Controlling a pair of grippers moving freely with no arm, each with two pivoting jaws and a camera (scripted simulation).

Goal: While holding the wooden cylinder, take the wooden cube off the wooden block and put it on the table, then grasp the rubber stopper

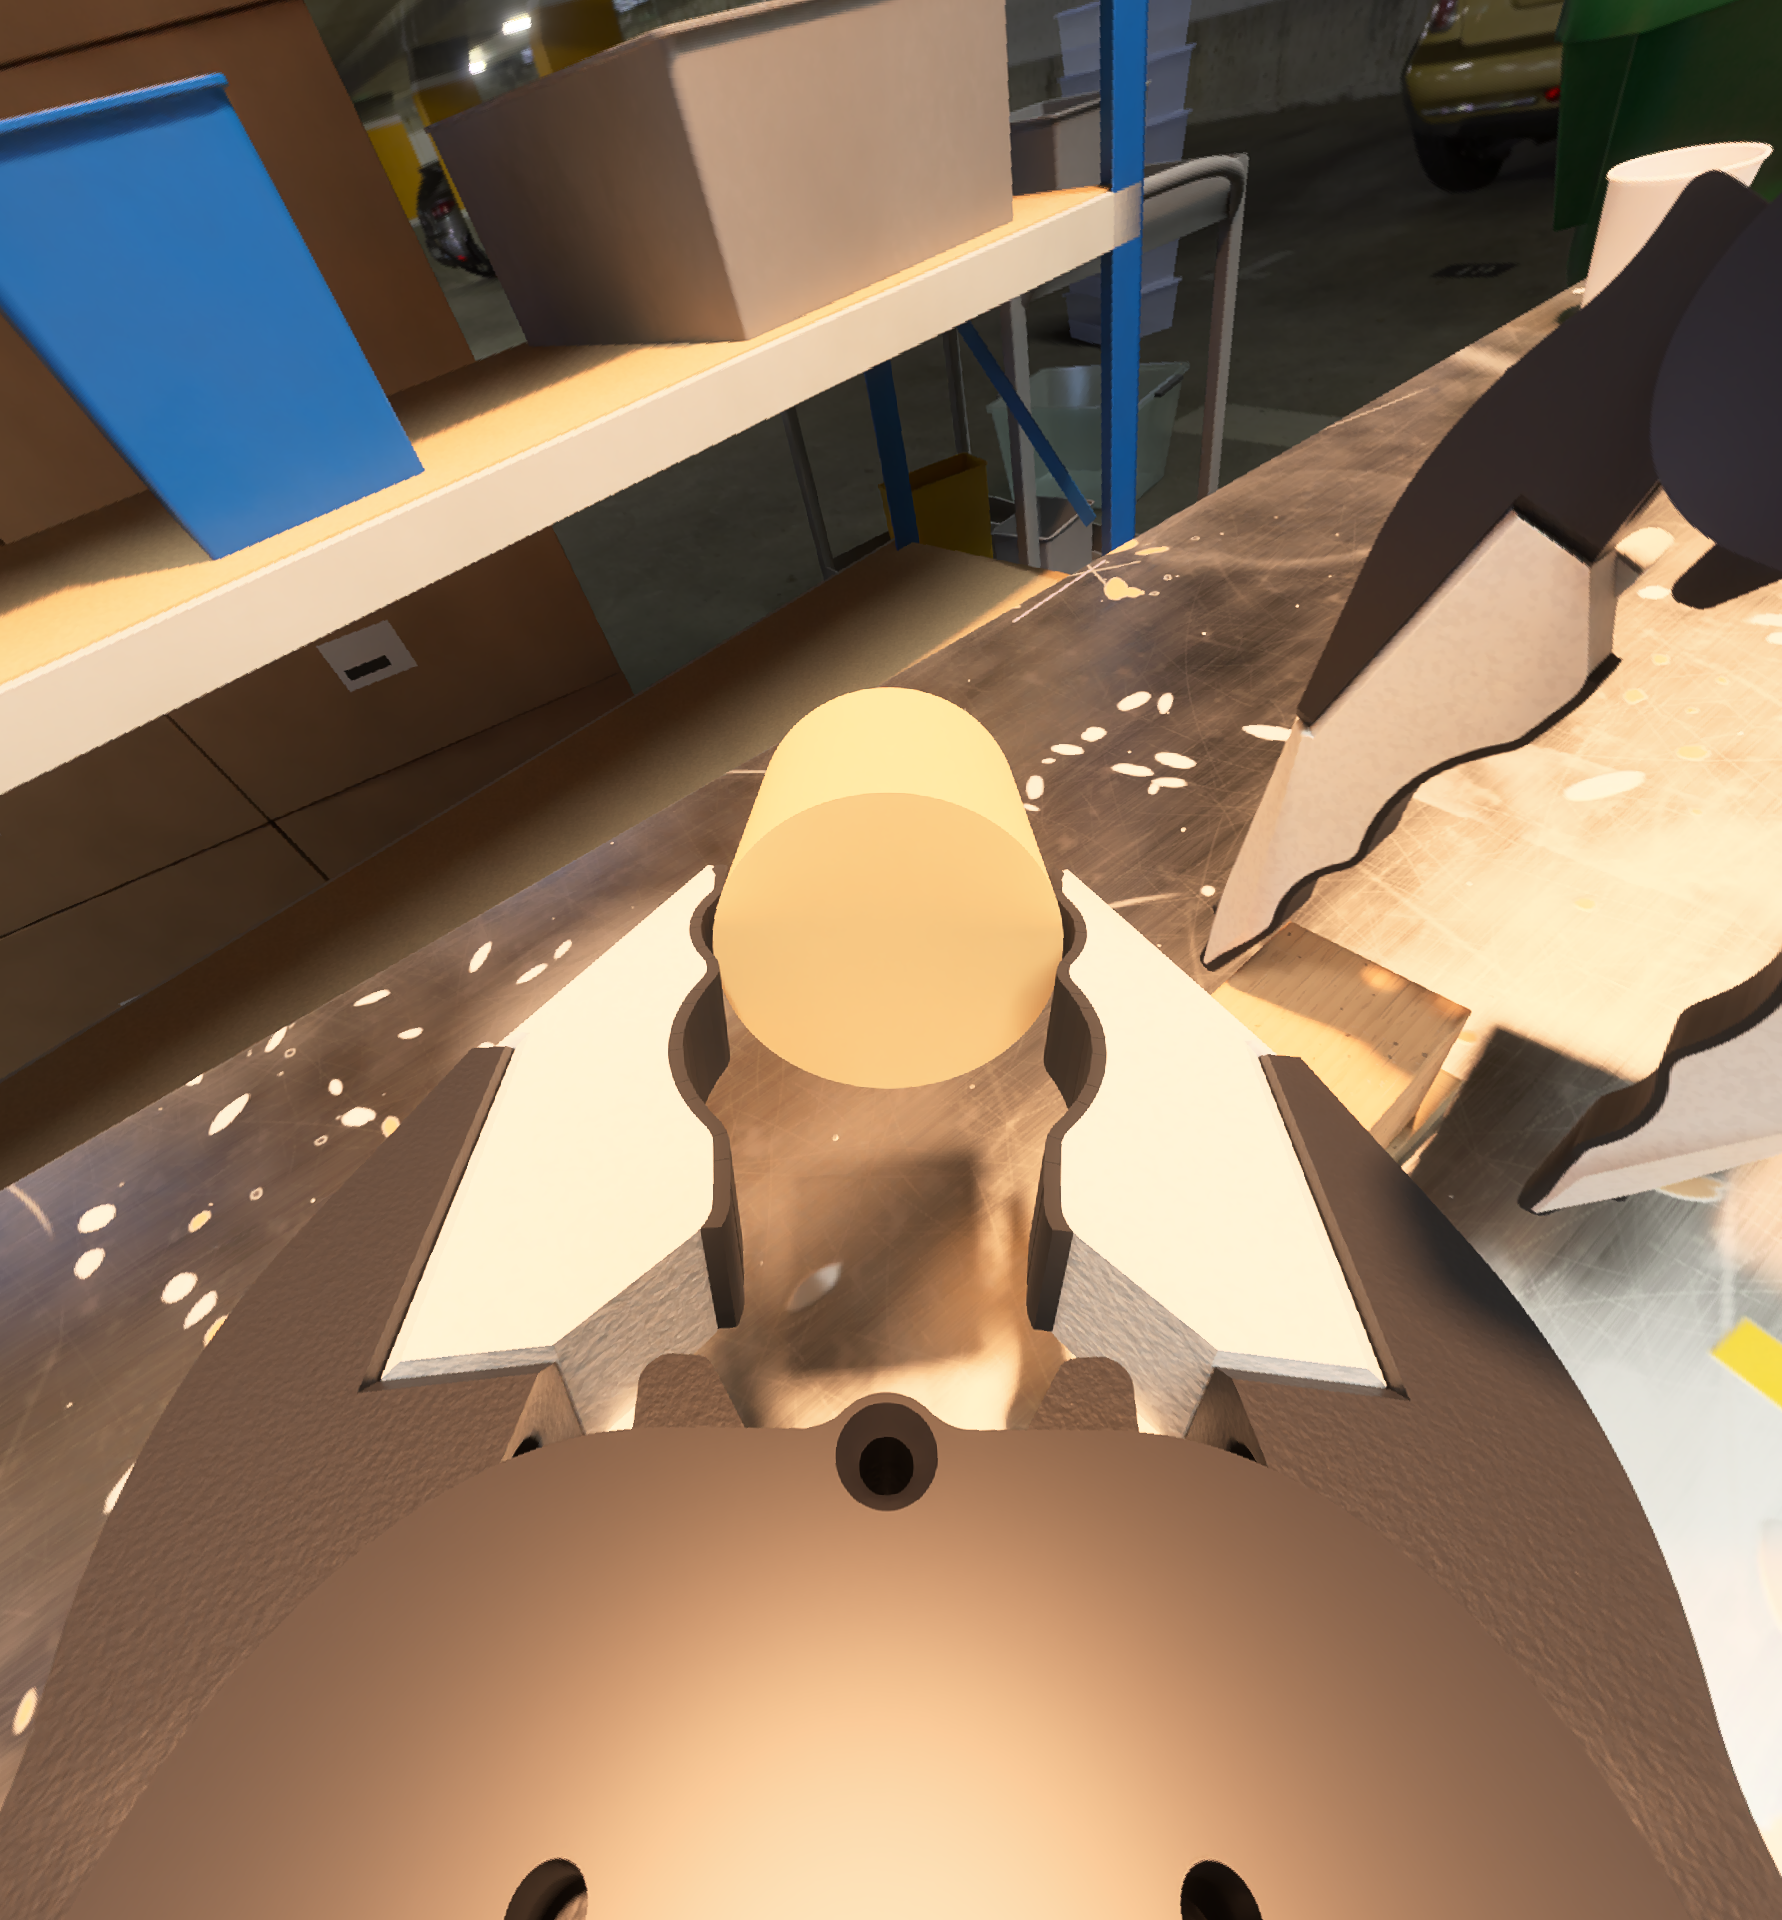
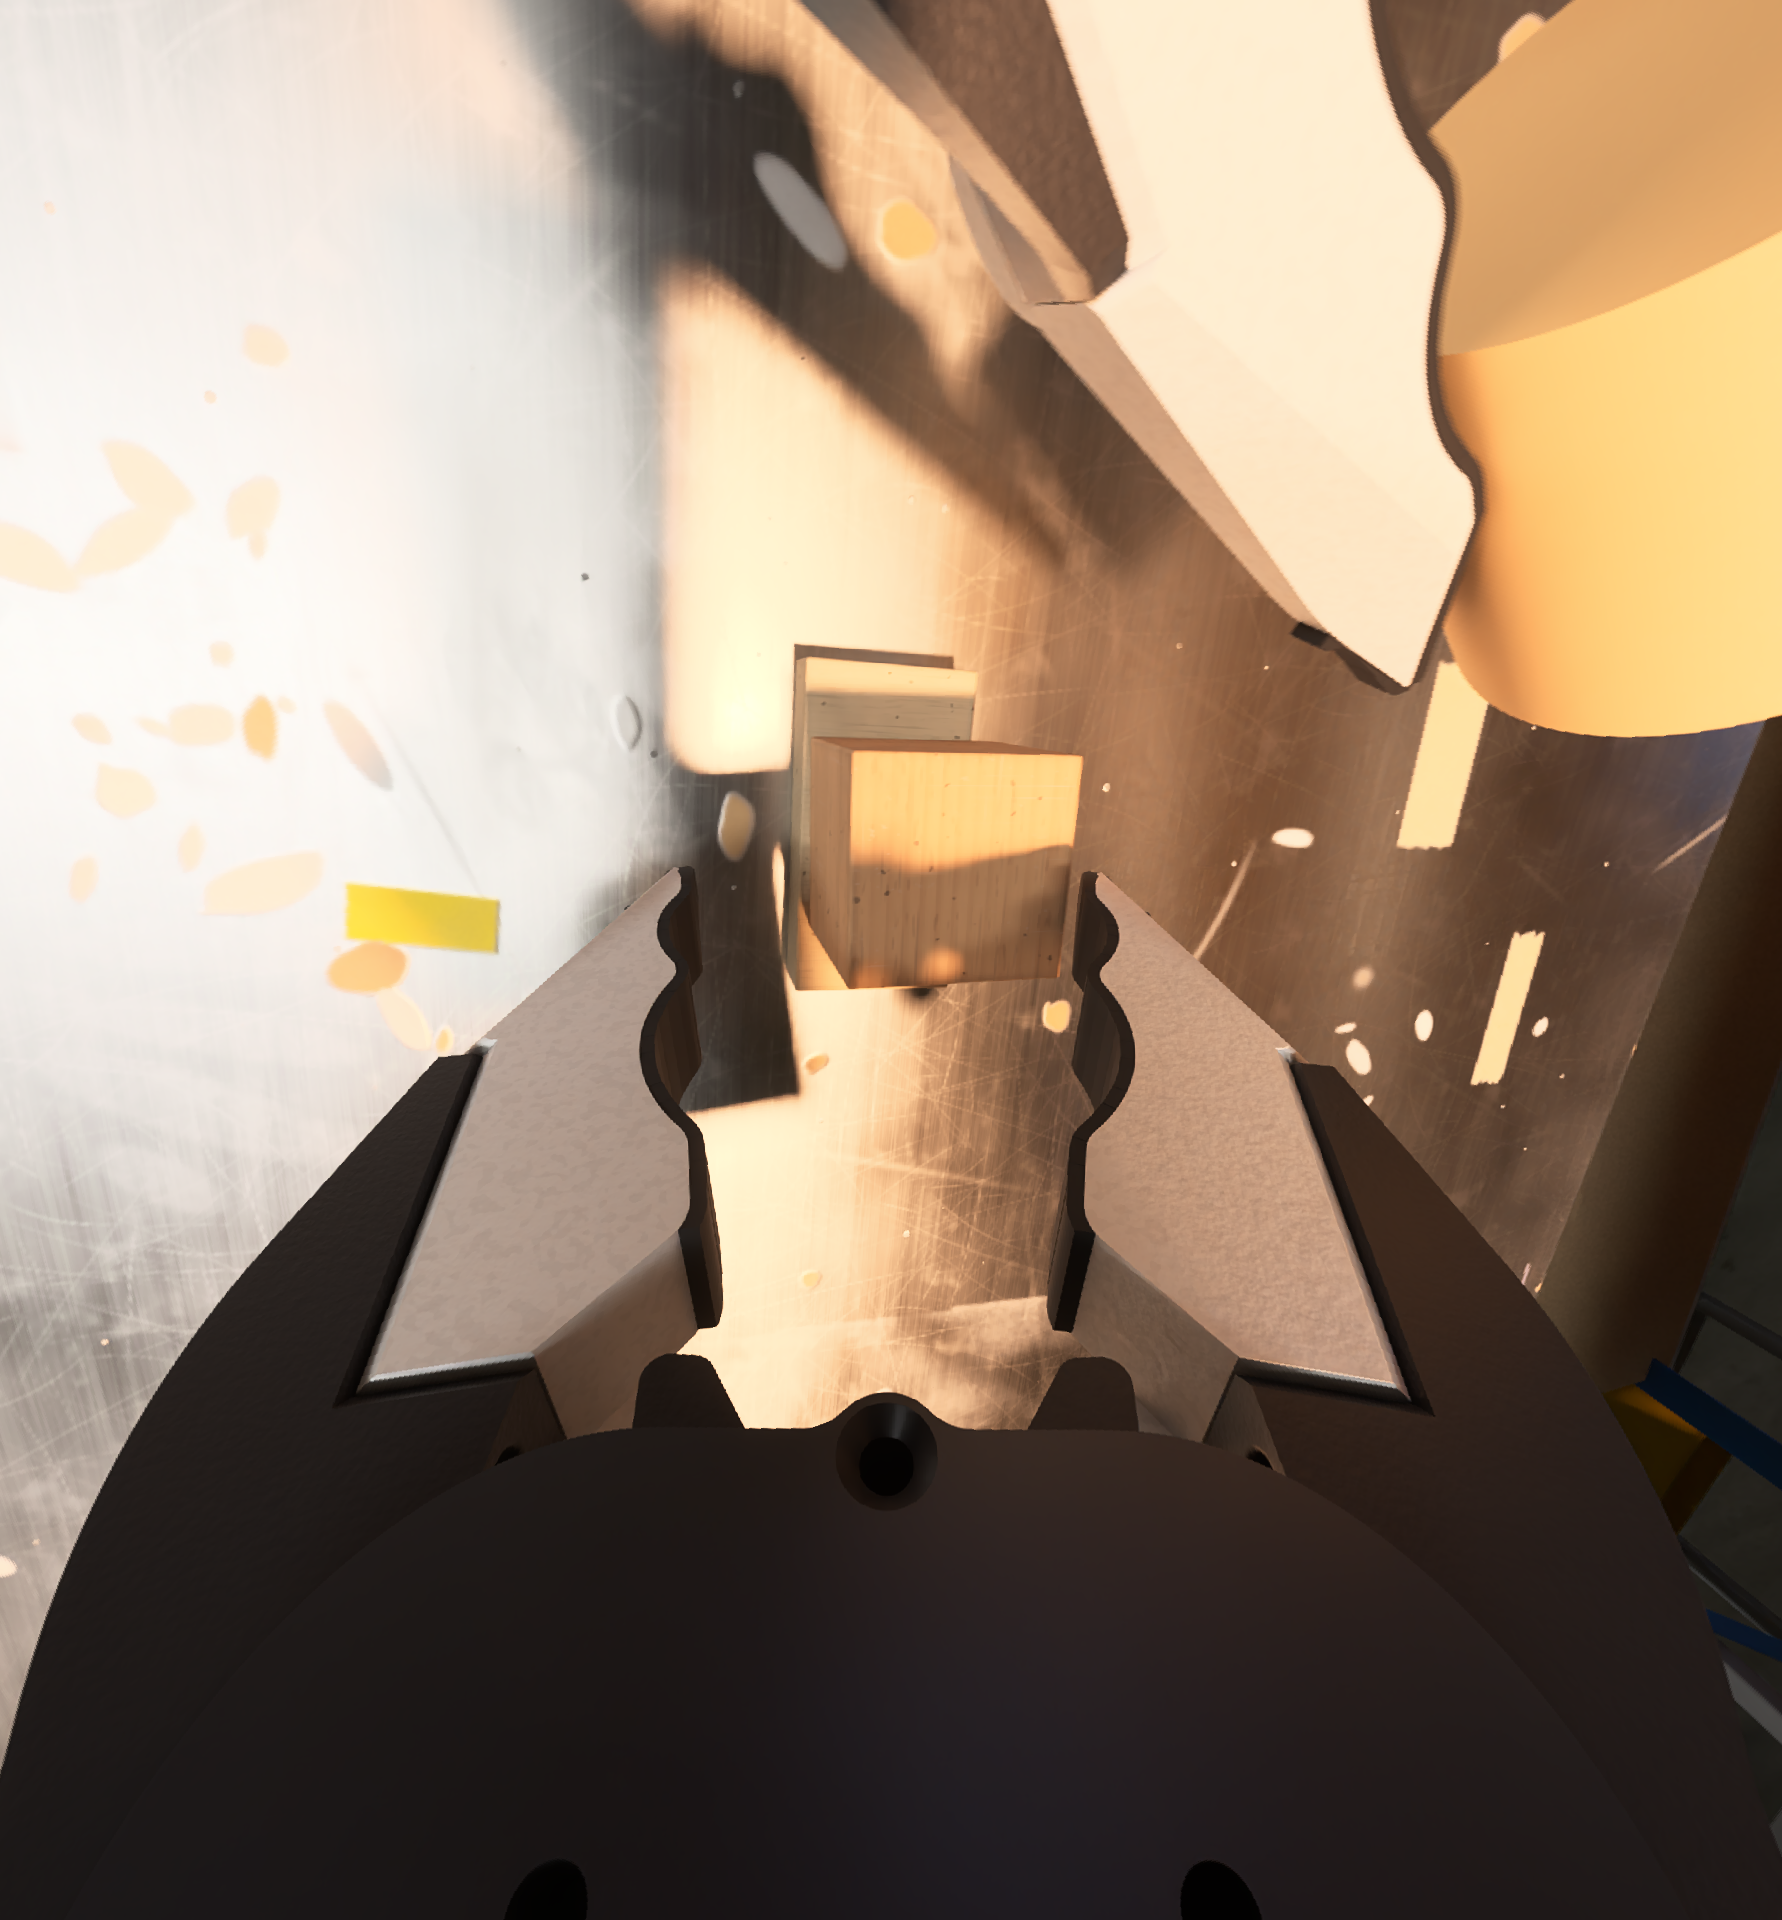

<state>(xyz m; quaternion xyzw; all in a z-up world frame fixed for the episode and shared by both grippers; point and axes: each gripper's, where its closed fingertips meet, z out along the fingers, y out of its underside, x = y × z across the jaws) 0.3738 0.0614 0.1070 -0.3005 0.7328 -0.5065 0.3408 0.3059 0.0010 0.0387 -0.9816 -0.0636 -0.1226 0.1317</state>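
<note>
The scratched, paint-flecked tabletop (image 1: 1126, 665) carries a pale block (image 2: 882, 698), and the cube (image 2: 944, 868) sits on that block. A cardboard box (image 1: 762, 177) stands on a shelf beyond the block. The left gripper (image 1: 887, 935) has its fingers (image 1: 606, 1122) clamped on the cylinder (image 1: 887, 935), lifted above and beside the block. The right gripper (image 2: 887, 914) hovers just short of the cube, its fingers (image 2: 575, 1091) spread wide and holding nothing.

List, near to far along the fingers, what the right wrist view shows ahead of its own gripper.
Open right gripper → light wooden cube just beyond the fingertips → paler wooden block behind and under the cube → scratched metal table stretching on past them.
</note>
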